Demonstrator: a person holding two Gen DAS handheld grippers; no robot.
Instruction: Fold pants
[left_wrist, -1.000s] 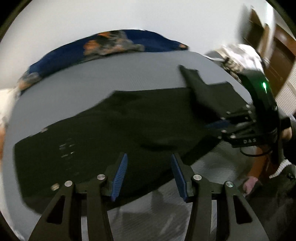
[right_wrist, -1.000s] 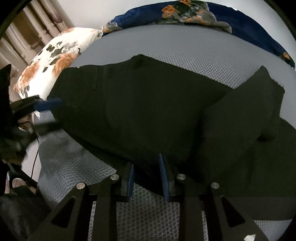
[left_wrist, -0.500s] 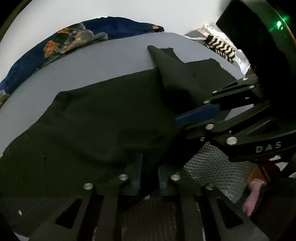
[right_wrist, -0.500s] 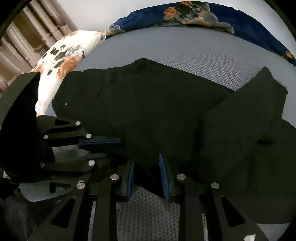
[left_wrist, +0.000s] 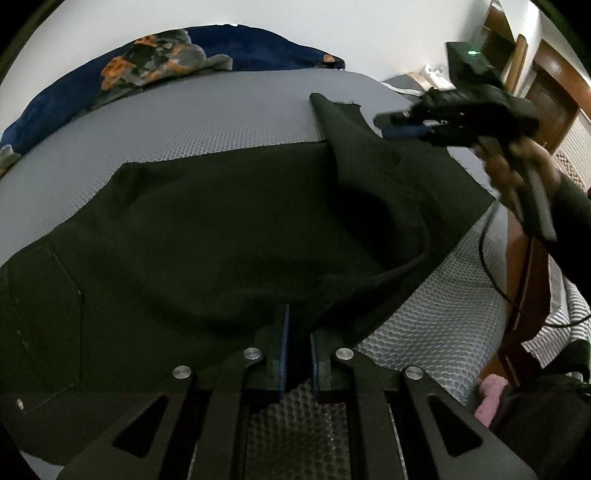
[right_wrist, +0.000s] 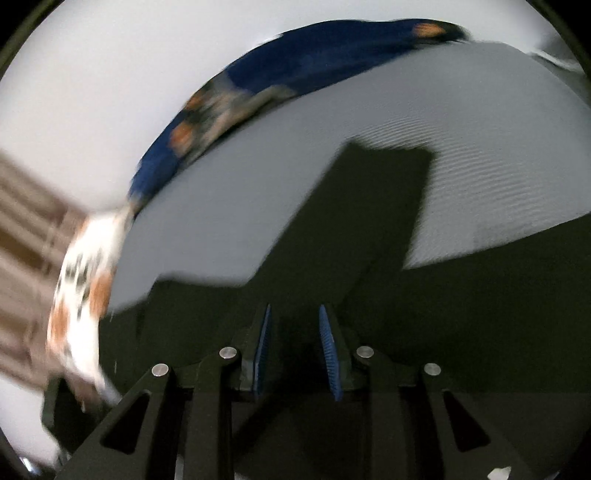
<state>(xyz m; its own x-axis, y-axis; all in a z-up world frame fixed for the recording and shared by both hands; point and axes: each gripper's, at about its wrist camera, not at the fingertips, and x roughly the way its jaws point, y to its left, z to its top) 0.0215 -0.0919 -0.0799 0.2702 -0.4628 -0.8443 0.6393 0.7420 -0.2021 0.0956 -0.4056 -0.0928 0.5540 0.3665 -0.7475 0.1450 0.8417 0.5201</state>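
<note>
Spread darkly across the grey mattress (left_wrist: 221, 122), the black pants (left_wrist: 207, 236) lie flat, one leg folded back over the rest. At their near edge the left gripper (left_wrist: 297, 332) has its jaws clenched on a fold of the fabric. Off to the side, the right gripper (right_wrist: 295, 343) hangs above the pants, jaws apart and empty. Patterned blue bedding (left_wrist: 177, 66) lies beyond.

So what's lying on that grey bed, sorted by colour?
Black: 1, the black fabric pants, spread out with one leg folded back.
Navy blue with orange print: 1, the bunched blanket at the far edge.
White with orange and dark print: 1, the blurred floral pillow.
Total: 3, all on the grey mesh mattress.
</note>
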